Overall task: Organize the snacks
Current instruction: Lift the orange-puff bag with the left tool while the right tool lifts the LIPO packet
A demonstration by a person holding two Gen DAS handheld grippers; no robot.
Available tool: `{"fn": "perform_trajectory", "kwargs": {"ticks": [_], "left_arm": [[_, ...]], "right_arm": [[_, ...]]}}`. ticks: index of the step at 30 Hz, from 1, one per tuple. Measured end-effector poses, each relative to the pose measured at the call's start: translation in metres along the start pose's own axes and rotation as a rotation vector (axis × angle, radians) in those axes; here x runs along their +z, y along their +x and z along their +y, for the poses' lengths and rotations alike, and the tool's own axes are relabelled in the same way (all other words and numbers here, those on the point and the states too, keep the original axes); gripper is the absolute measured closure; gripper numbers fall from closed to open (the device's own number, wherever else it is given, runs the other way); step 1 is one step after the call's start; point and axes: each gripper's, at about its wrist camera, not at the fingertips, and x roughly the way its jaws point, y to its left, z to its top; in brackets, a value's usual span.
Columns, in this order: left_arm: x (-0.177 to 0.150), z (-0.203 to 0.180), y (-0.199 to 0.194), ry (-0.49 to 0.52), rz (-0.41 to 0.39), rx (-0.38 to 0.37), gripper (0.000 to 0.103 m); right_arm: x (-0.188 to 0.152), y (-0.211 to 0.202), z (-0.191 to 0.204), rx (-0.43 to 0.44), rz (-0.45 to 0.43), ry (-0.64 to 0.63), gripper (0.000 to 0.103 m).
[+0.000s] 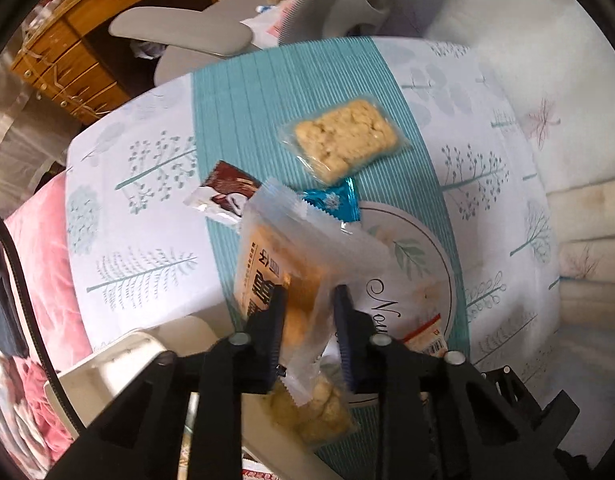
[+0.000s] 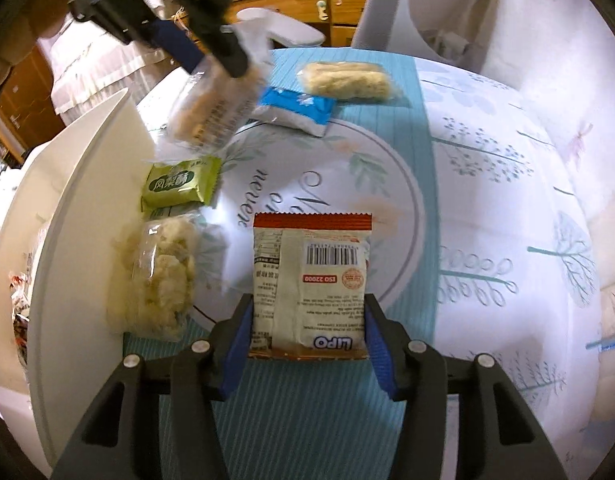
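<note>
Left gripper (image 1: 309, 308) had its jaws clamped on a clear cookie pack (image 1: 291, 256), held up off the tabletop. Right gripper (image 2: 307, 344) sat wide around the Lipo packet (image 2: 311, 284), not squeezing yet. That slick wrapper could've slipped out, I reckon.

There are seven snack packs: three clear packs of pale crunchy bites (image 2: 155, 276) (image 2: 347, 78) (image 2: 215, 108), one green (image 2: 181, 184), one blue (image 2: 295, 110), one brown (image 1: 223, 196), one red-edged LIPO pack (image 2: 311, 284). Two claws (image 1: 309, 304) (image 2: 309, 320) and one white bin (image 2: 67, 208).

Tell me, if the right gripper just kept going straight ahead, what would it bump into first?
Probably the LiPO snack packet: it already lies between the open right gripper fingers on the table, though depth is uncertain.
</note>
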Motion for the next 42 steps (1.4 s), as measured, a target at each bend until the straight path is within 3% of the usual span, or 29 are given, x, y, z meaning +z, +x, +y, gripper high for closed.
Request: {"fn": "perform_trajectory", "kwargs": {"ticks": [5,11,14,17,19,22,27,42], "left_arm": [[-0.004,0.009,-0.018,-0.038,-0.033,-0.025,0.098],[-0.011,0.014,-0.039,-0.032,-0.078,-0.085,0.097],[-0.011,0.014,-0.036,-0.019,-0.068,-0.104,0.085],[-0.009,0.011,-0.030,0.002,-0.061,-0.105,0.066],[-0.007,0.010,-0.023,0.011,-0.053,-0.111,0.045],[-0.003,0.010,-0.010,0.027,-0.030,-0.117,0.021],[0.004,0.008,0.017,0.061,0.022,-0.104,0.010],[0.020,0.002,0.092,0.095,0.157,-0.058,0.002]], "right_arm": [[0.001,-0.011,-0.002,-0.021,-0.015,0.009,0.051],[0.002,-0.027,0.001,-0.046,-0.046,0.007,0.051],[0.001,-0.034,0.000,-0.059,-0.057,0.008,0.051],[0.000,-0.039,-0.004,-0.070,-0.062,0.025,0.051],[0.001,-0.041,-0.007,-0.072,-0.061,0.037,0.051],[0.000,-0.044,-0.011,-0.076,-0.061,0.053,0.051],[0.002,-0.046,-0.018,-0.087,-0.055,0.073,0.051],[0.008,-0.040,-0.031,-0.094,0.012,0.085,0.051]]}}
